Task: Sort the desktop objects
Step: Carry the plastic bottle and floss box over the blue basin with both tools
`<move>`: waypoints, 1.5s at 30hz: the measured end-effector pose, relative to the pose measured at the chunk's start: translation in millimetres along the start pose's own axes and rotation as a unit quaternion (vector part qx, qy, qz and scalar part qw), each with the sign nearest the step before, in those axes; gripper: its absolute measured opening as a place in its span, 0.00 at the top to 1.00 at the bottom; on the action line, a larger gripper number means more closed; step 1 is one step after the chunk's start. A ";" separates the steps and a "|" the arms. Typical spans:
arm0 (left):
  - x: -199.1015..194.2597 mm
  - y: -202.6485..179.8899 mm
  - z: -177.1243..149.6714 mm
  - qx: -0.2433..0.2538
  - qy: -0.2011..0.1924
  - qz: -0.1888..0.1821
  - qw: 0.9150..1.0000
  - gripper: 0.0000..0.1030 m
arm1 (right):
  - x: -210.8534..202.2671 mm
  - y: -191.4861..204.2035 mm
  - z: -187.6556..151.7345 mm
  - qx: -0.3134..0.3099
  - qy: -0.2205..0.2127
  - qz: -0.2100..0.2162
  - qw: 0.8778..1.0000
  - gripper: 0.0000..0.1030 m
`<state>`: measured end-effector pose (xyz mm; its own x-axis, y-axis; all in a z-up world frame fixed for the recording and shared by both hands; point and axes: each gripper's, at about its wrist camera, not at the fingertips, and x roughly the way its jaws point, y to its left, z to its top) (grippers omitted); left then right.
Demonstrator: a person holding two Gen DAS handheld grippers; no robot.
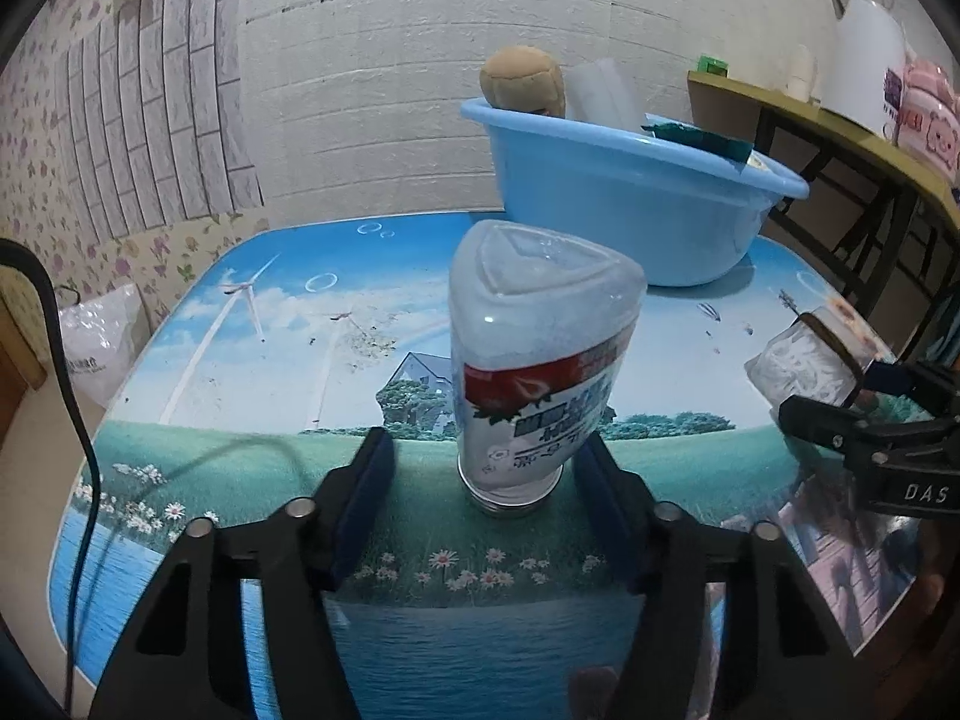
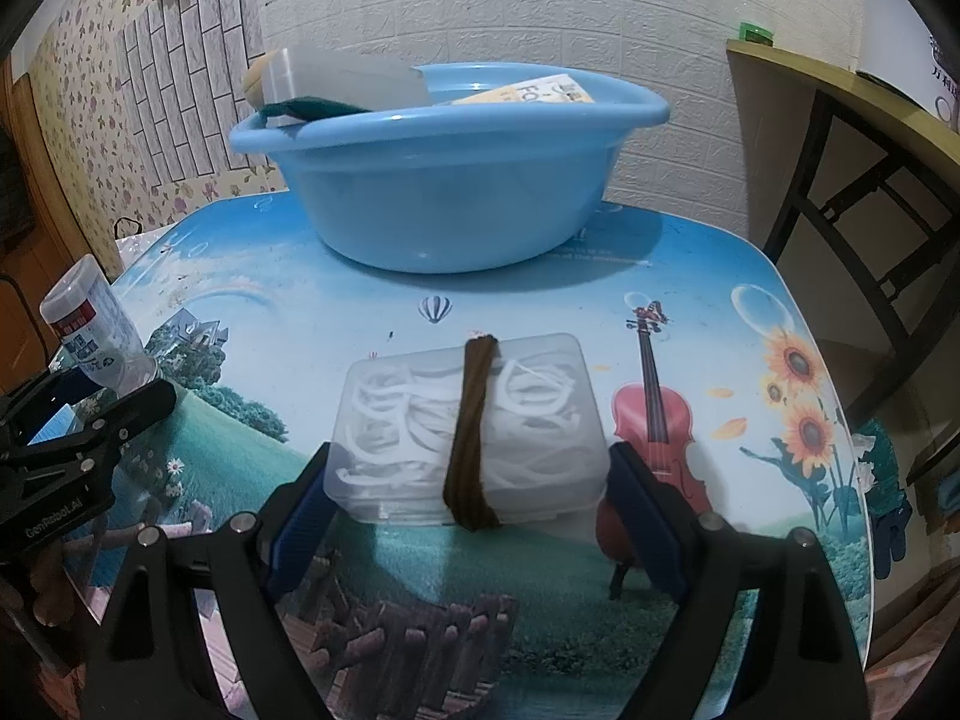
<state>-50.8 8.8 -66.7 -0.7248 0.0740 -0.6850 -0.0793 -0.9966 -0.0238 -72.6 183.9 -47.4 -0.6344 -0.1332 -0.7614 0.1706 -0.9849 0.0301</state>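
Clear box [image 2: 468, 432] | gripped between right tool [image 2: 474, 510] pads | left tool [image 1: 480, 504] spread beside bottle [image 1: 534, 360]

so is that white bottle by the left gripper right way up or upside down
Upside down. The bottle rests on its metal cap on the table, its printed label inverted, between the left gripper's pads.
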 end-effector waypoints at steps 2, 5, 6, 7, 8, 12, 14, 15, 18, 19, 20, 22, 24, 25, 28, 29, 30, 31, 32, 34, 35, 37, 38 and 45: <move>-0.9 -0.7 0.2 0.002 0.000 -0.001 1.000 0.51 | -0.7 -0.3 -0.6 0.001 -0.001 -0.001 1.000 0.15; -1.5 -0.6 0.7 0.001 -0.001 0.000 1.000 0.65 | -3.1 -1.7 -2.2 0.006 -0.010 0.007 1.000 0.21; -1.7 -0.6 0.8 0.001 -0.002 -0.002 1.000 0.70 | -3.7 -2.3 -2.6 0.008 -0.012 0.010 1.000 0.21; -1.7 -0.9 0.9 0.002 -0.001 -0.002 1.000 0.70 | -4.6 -3.7 -2.9 0.012 -0.014 0.015 1.000 0.21; -1.7 -1.3 1.1 0.004 0.000 -0.001 1.000 0.70 | -5.0 -5.3 -3.0 0.016 -0.016 0.018 1.000 0.21; -3.7 -4.4 1.4 0.012 0.002 -0.004 1.000 0.70 | -7.8 -6.8 -3.1 0.022 -0.025 0.014 0.999 0.21; -7.8 -6.0 3.3 0.012 -0.003 -0.005 1.000 0.70 | -10.8 -3.1 -3.2 0.011 -0.028 0.013 0.999 0.21; -10.2 -6.7 4.7 0.011 -0.006 -0.006 1.000 0.70 | -12.9 -1.7 -3.0 0.008 -0.030 0.016 0.999 0.21; -17.5 -10.0 9.3 0.009 -0.012 -0.013 1.000 0.70 | -20.9 -1.0 -0.5 0.005 -0.040 0.020 0.999 0.21; -20.3 -11.7 11.5 0.009 -0.014 -0.015 1.000 0.70 | -23.9 -1.5 1.0 0.006 -0.045 0.021 0.999 0.21; -23.1 -14.3 14.2 0.010 -0.015 -0.018 1.000 0.70 | -28.2 -2.6 3.5 0.008 -0.050 0.023 0.998 0.21; -27.0 -18.7 20.4 0.013 -0.015 -0.021 1.000 0.70 | -36.9 -5.4 9.2 0.014 -0.062 0.030 0.998 0.21; -30.6 -22.1 27.8 0.009 -0.014 -0.025 1.000 0.70 | -46.6 -8.6 16.5 0.024 -0.071 0.045 0.996 0.21; -32.9 -23.5 32.9 0.007 -0.015 -0.032 0.999 0.70 | -50.8 -9.8 20.2 0.027 -0.075 0.051 0.995 0.21; -39.1 -29.2 48.5 0.005 -0.021 -0.045 0.999 0.70 | -68.0 -9.9 32.9 0.019 -0.100 0.057 0.993 0.21; -41.6 -32.8 56.0 0.010 -0.023 -0.050 0.998 0.70 | -73.1 -10.0 37.7 0.016 -0.107 0.058 0.992 0.21; -44.1 -36.6 60.8 0.013 -0.024 -0.053 0.998 0.70 | -77.0 -10.0 41.8 0.014 -0.113 0.060 0.992 0.21; -45.9 -39.3 66.9 0.017 -0.027 -0.056 0.998 0.70 | -80.3 -11.3 47.0 0.013 -0.120 0.062 0.991 0.21; -47.8 -42.5 75.0 0.021 -0.031 -0.061 0.997 0.70 | -83.7 -12.5 53.7 0.012 -0.127 0.064 0.990 0.21; -48.4 -47.2 87.5 0.023 -0.036 -0.067 0.997 0.70 | -86.2 -15.0 61.8 0.011 -0.136 0.066 0.988 0.21; -48.6 -49.5 94.6 0.024 -0.041 -0.069 0.996 0.70 | -86.4 -17.4 68.3 0.010 -0.142 0.066 0.988 0.21; -47.4 -53.4 103.1 0.027 -0.045 -0.069 0.996 0.70 | -85.2 -20.4 75.8 0.011 -0.145 0.065 0.987 0.21; -45.6 -55.0 107.3 0.027 -0.046 -0.070 0.996 0.70 | -83.3 -22.7 80.1 0.011 -0.146 0.065 0.987 0.21; -24.9 -67.4 139.5 0.040 -0.044 -0.077 0.995 0.70 | -56.8 -31.8 106.1 0.009 -0.132 0.072 0.989 0.21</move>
<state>-122.9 79.3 53.6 -0.7566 0.2329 -0.6110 -0.2460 -0.9672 -0.0640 -122.0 211.1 63.5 -0.7802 -0.2936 -0.5524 0.2610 -0.9553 0.1390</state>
